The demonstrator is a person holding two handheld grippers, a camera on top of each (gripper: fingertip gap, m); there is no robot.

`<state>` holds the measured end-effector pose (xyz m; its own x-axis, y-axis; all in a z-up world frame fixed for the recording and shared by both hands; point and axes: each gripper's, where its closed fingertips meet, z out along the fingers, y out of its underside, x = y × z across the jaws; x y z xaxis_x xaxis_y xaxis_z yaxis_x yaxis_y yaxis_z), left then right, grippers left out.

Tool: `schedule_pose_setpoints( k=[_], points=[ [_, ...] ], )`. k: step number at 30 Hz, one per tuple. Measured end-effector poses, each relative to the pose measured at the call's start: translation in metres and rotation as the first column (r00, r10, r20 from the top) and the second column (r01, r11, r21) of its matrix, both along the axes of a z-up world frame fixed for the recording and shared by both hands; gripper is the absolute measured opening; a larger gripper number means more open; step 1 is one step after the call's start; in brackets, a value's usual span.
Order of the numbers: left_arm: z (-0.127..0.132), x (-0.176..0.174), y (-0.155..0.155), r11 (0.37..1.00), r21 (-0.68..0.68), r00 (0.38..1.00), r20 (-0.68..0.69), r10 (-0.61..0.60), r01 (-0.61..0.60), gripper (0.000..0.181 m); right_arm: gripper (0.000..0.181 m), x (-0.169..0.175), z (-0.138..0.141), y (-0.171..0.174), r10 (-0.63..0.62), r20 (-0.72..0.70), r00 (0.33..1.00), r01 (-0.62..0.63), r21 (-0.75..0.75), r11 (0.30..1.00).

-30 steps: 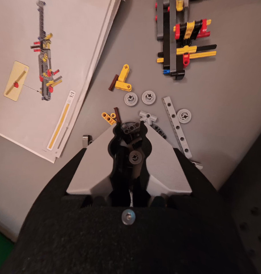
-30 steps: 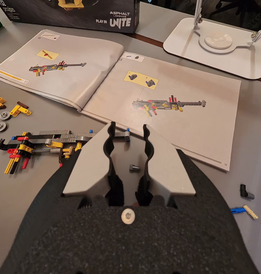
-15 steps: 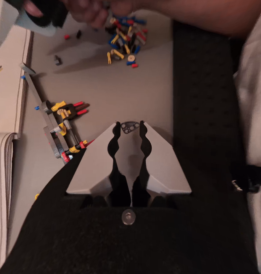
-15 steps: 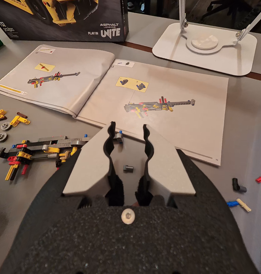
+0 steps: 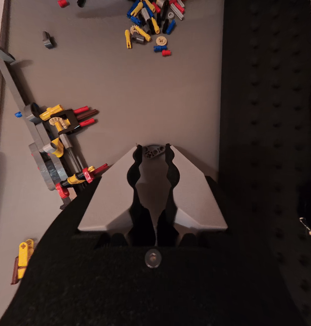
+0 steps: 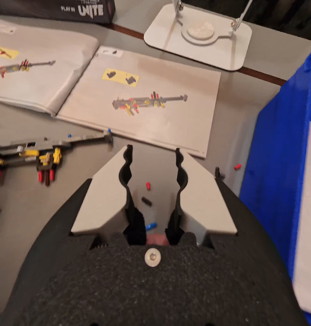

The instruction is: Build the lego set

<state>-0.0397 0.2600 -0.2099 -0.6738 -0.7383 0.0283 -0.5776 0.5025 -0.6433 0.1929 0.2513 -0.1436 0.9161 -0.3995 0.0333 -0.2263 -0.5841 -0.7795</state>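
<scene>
In the left wrist view, the left gripper (image 5: 153,150) is pinching a small dark grey piece (image 5: 153,151) between its fingertips above the grey counter (image 5: 133,91). The half-built model (image 5: 52,146) is lying on the counter to the gripper's left, and a heap of loose pins (image 5: 151,19) is sitting farther ahead.

In the right wrist view, the right gripper (image 6: 153,150) is hanging over the counter (image 6: 84,172) with its jaws spread wide and nothing between them. A red pin (image 6: 148,186), a black pin (image 6: 146,201) and a blue pin (image 6: 150,226) are lying below. The model (image 6: 45,151) is resting to the left, just beside the open manual (image 6: 142,105).
</scene>
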Motion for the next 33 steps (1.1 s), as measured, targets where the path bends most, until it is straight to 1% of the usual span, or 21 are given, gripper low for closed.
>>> schedule_pose_setpoints(
  k=[2,3,4,6,7,8,9,11,13,15,16,18,21,23,26,31,33],
  points=[
    [-0.001,0.000,0.000,1.000,-0.014,1.000,-0.005,0.008,-0.008,0.025,0.046,-0.005,0.004,-0.023,-0.035,0.006,0.999,0.035,0.009,0.999],
    [-0.001,0.001,0.000,1.000,-0.024,1.000,-0.003,0.012,-0.012,0.027,0.044,-0.011,0.004,-0.034,-0.042,-0.013,0.999,0.042,0.017,0.999],
    [0.002,0.002,0.000,0.999,-0.043,1.000,0.007,0.020,-0.020,0.034,0.044,-0.017,0.002,-0.045,-0.049,-0.042,0.998,0.050,0.017,0.999],
    [0.016,0.008,0.003,0.990,-0.134,0.998,0.043,0.050,-0.044,0.039,0.041,-0.031,-0.007,-0.064,-0.027,-0.095,0.995,0.027,0.005,1.000],
    [0.028,0.013,0.008,0.979,-0.193,0.994,0.074,0.083,-0.068,0.040,0.037,-0.037,-0.013,-0.072,-0.012,-0.110,0.994,0.012,-0.001,1.000],
    [0.043,0.022,0.018,0.960,-0.257,0.982,0.121,0.143,-0.108,0.040,0.035,-0.043,-0.019,-0.080,-0.004,-0.123,0.992,0.002,-0.013,1.000],
    [0.059,0.031,0.032,0.932,-0.326,0.960,0.169,0.223,-0.159,0.040,0.032,-0.043,-0.026,-0.089,-0.026,-0.126,0.992,0.021,-0.039,0.999],
    [0.091,0.045,0.068,0.851,-0.465,0.890,0.241,0.388,-0.244,0.037,0.032,-0.044,-0.037,-0.100,-0.063,-0.123,0.990,0.053,-0.083,0.995],
    [0.115,0.050,0.103,0.770,-0.563,0.806,0.282,0.521,-0.301,0.036,0.031,-0.057,-0.043,-0.097,-0.031,-0.153,0.988,0.017,-0.090,0.996],
    [0.130,0.048,0.130,0.703,-0.634,0.725,0.311,0.614,-0.323,0.033,0.031,-0.069,-0.048,-0.095,0.023,-0.151,0.988,-0.040,-0.116,0.992],
    [0.131,0.045,0.137,0.679,-0.660,0.710,0.306,0.634,-0.322,0.032,0.029,-0.073,-0.051,-0.096,0.041,-0.141,0.989,-0.060,-0.138,0.989],
    [0.125,0.042,0.148,0.646,-0.677,0.700,0.268,0.662,-0.352,0.033,0.021,-0.077,-0.057,-0.097,0.072,-0.138,0.988,-0.095,-0.167,0.981],
    [0.120,0.039,0.150,0.652,-0.663,0.699,0.265,0.664,-0.368,0.032,0.018,-0.078,-0.058,-0.092,0.100,-0.152,0.983,-0.124,-0.157,0.980],
    [0.123,0.039,0.146,0.658,-0.667,0.705,0.275,0.654,-0.351,0.032,0.017,-0.078,-0.058,-0.089,0.123,-0.165,0.979,-0.150,-0.163,0.975],
    [0.129,0.040,0.144,0.647,-0.690,0.709,0.275,0.650,-0.325,0.032,0.007,-0.077,-0.058,-0.087,0.158,-0.160,0.974,-0.186,-0.179,0.966],
    [0.125,0.039,0.145,0.650,-0.679,0.710,0.267,0.652,-0.341,0.031,0.007,-0.082,-0.064,-0.086,0.197,-0.197,0.960,-0.237,-0.206,0.949],
    [0.125,0.039,0.146,0.650,-0.678,0.706,0.271,0.654,-0.342,0.031,0.007,-0.081,-0.064,-0.085,0.197,-0.196,0.961,-0.237,-0.208,0.949]
  ],
)
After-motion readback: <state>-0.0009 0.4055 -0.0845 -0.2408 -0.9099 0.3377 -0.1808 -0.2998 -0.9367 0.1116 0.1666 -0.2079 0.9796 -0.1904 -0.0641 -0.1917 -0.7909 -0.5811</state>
